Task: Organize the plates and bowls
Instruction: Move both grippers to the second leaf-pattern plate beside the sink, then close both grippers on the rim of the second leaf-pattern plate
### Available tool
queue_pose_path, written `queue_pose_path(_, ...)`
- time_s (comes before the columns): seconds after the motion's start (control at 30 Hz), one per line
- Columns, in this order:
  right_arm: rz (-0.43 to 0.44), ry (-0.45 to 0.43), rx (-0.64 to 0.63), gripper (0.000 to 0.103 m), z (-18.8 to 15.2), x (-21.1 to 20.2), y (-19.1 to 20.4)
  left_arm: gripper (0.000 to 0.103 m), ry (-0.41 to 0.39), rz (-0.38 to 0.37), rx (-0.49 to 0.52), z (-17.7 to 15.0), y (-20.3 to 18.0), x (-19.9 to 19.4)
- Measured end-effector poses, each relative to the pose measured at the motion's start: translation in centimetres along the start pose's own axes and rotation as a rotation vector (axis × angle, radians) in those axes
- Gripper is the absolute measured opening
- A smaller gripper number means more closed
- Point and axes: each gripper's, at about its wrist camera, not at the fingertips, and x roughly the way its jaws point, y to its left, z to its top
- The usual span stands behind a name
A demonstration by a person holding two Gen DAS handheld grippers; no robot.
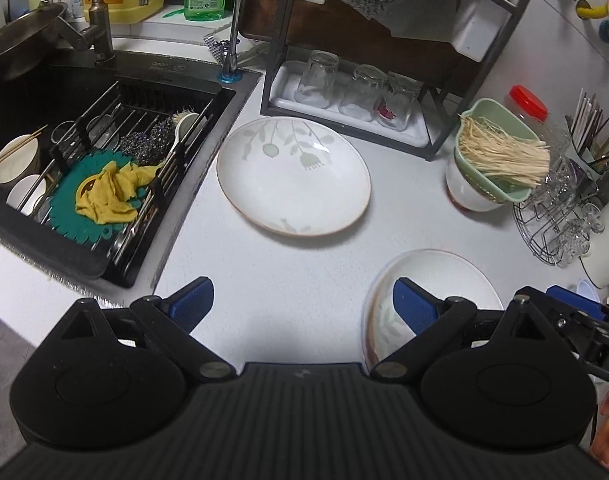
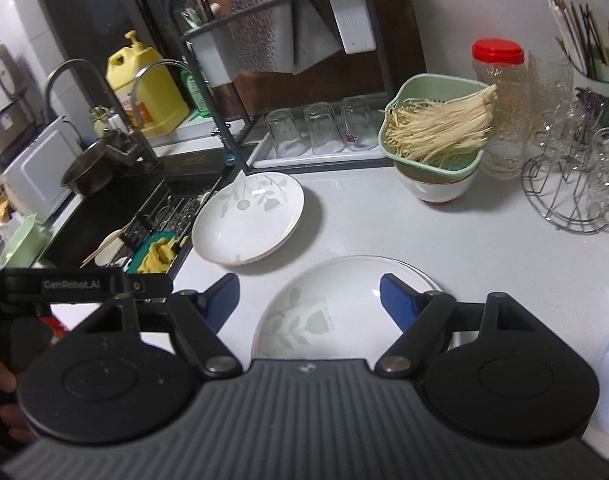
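Observation:
Two white plates with a pale green leaf pattern lie on the white counter. The far plate [image 1: 293,178] [image 2: 248,224] sits beside the sink. The near plate [image 1: 436,280] [image 2: 344,304] lies closer to me, to its right. My left gripper [image 1: 304,304] is open above bare counter, its right finger [image 1: 414,308] over the near plate's left edge. My right gripper [image 2: 309,300] is open, hovering over the near plate with nothing pinched between its blue pads. A white bowl [image 1: 470,194] [image 2: 438,190] stands farther right with a green strainer of noodles on it.
A black sink [image 1: 84,120] with a rack, cups and a yellow cloth lies at the left. A dark dish rack [image 1: 344,120] with upturned glasses stands at the back. A red-capped jar [image 2: 500,92], a wire stand with glassware [image 2: 576,184] and a chopstick holder stand at the right.

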Motion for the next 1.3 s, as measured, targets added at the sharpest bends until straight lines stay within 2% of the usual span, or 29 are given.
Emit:
queue_pose_path(0.1, -0.02, 0.01, -0.002, 0.078, 0.8, 1.9, 1.0, 0.098, -0.006, -0.003, -0.006, 1.7, 1.6, 1.6)
queue_pose_path(0.27, -0.043, 0.033, 0.018, 0.065, 2.1, 5.5, 2.5, 0.098, 0.014, -0.017, 0.037, 4.5, 4.4, 4.5)
queue_pose_path(0.43, -0.053, 0.055, 0.055, 0.058, 3.4, 9.2, 3.9, 0.097, 0.045, -0.057, 0.065, 7.3, 6.7, 7.3)
queue_pose_path(0.63, -0.096, 0.096, 0.106, 0.057, 4.7, 13.2, 4.9, 0.097, 0.087, -0.109, 0.071, 10.8, 9.2, 11.4)
queue_pose_path(0.67, -0.107, 0.105, 0.111, 0.054, 5.0, 14.0, 4.9, 0.096, 0.089, -0.109, 0.078, 11.4, 9.4, 12.1)
queue_pose_path(0.77, -0.15, 0.123, 0.134, 0.05, 5.6, 15.9, 4.9, 0.093, 0.086, -0.102, 0.143, 13.2, 9.3, 14.0)
queue_pose_path(0.93, -0.226, 0.159, 0.185, 0.048, 6.6, 18.9, 4.1, 0.08, 0.17, -0.175, 0.141, 14.8, 9.5, 17.8)
queue_pose_path(1.03, -0.26, 0.185, 0.225, 0.045, 7.2, 20.2, 3.3, 0.076, 0.188, -0.212, 0.158, 15.5, 9.4, 19.0)
queue_pose_path(1.13, -0.278, 0.202, 0.247, 0.045, 7.9, 21.2, 3.0, 0.067, 0.206, -0.219, 0.201, 15.9, 9.1, 20.2)
queue_pose_path(1.2, -0.281, 0.213, 0.259, 0.04, 8.3, 21.9, 2.9, 0.062, 0.214, -0.201, 0.244, 16.0, 8.8, 20.8)
queue_pose_path(1.3, -0.309, 0.229, 0.264, 0.035, 8.8, 23.0, 2.9, 0.057, 0.253, -0.245, 0.221, 16.5, 9.1, 22.1)
